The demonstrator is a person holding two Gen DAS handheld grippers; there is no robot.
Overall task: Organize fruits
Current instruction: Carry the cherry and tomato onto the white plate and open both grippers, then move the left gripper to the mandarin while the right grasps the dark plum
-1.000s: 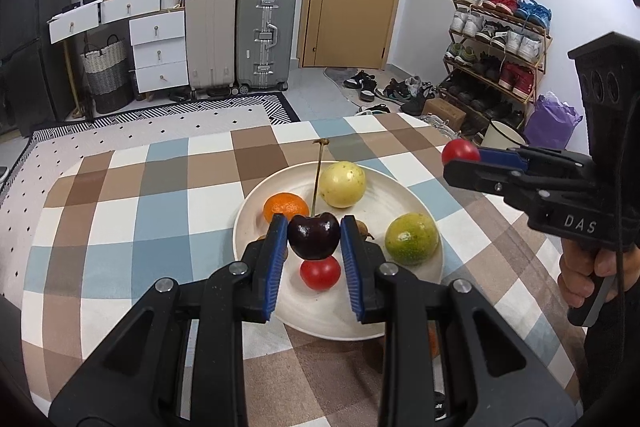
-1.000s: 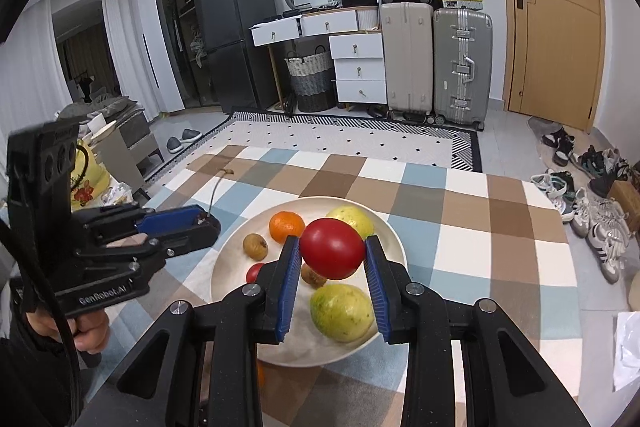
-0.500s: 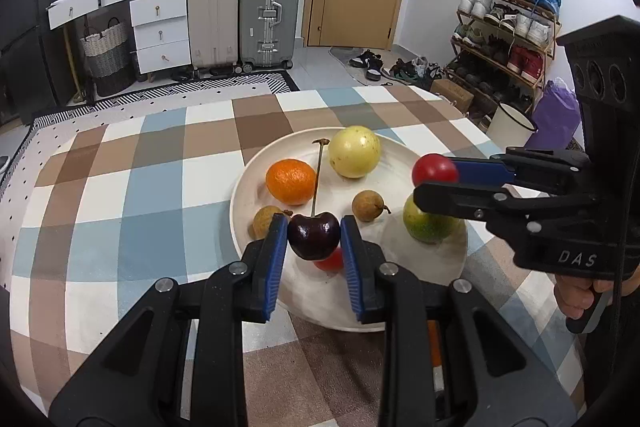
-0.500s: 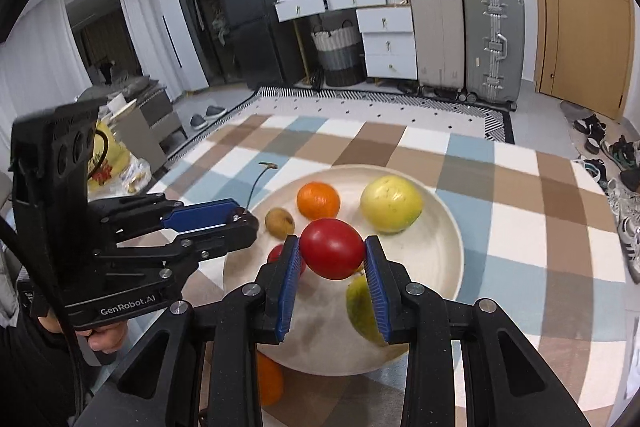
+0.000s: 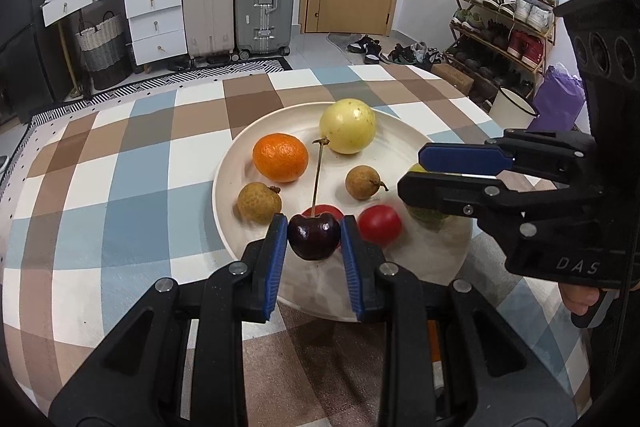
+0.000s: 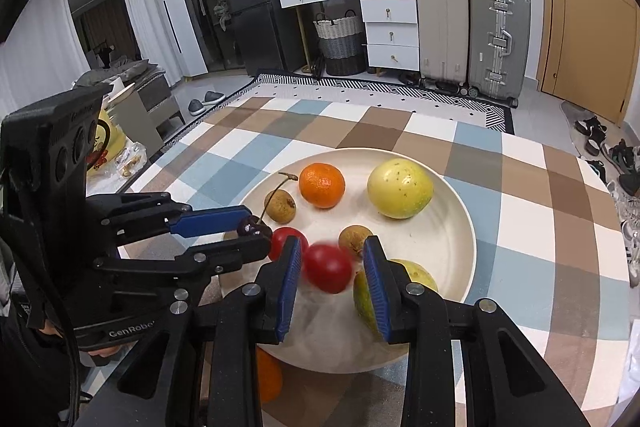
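since a second ago our right gripper (image 6: 332, 273) has parted, dropping its smooth red tomato (image 6: 328, 268) onto the plate (image 6: 448, 247) between its pads, while our left gripper (image 5: 314, 239) pinches the soft, bruisable cherry (image 5: 314, 235) by its sides.

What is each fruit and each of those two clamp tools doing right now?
Left gripper: shut on the cherry.
Cherry: held above the plate's near edge, stem up.
Right gripper: open.
Red tomato: blurred, loose between the right fingers.
Mandarin: resting on the plate.
Plate: on the checked tablecloth, holding fruit.
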